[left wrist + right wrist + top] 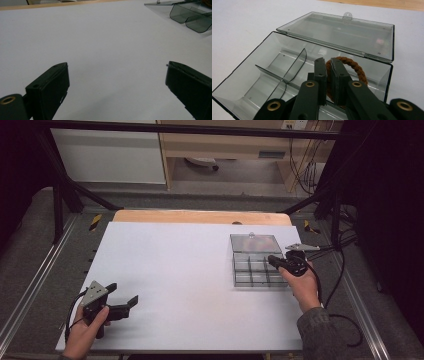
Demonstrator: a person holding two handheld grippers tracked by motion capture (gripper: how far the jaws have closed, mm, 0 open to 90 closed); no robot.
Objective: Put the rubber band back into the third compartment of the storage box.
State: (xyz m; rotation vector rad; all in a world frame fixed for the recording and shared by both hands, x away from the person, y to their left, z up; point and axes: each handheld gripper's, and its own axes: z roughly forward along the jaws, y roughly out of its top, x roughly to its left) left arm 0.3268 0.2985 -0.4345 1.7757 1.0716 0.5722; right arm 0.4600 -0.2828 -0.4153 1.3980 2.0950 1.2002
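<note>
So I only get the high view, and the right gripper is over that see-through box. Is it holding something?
Observer: Yes. In the right gripper view the right gripper is shut on a brown braided loop, like a hair tie.
Operator: Is the loop inside the box yet?
Observer: It hangs over the box, above a compartment by the hinged side; I cannot tell whether it touches the bottom.
Operator: Anything else in the box?
Observer: The compartments that I can see look empty, and the lid lies open flat behind them.
Operator: And the other gripper, is it holding anything?
Observer: No. In the left gripper view the left gripper is open wide over the bare white table.
</note>
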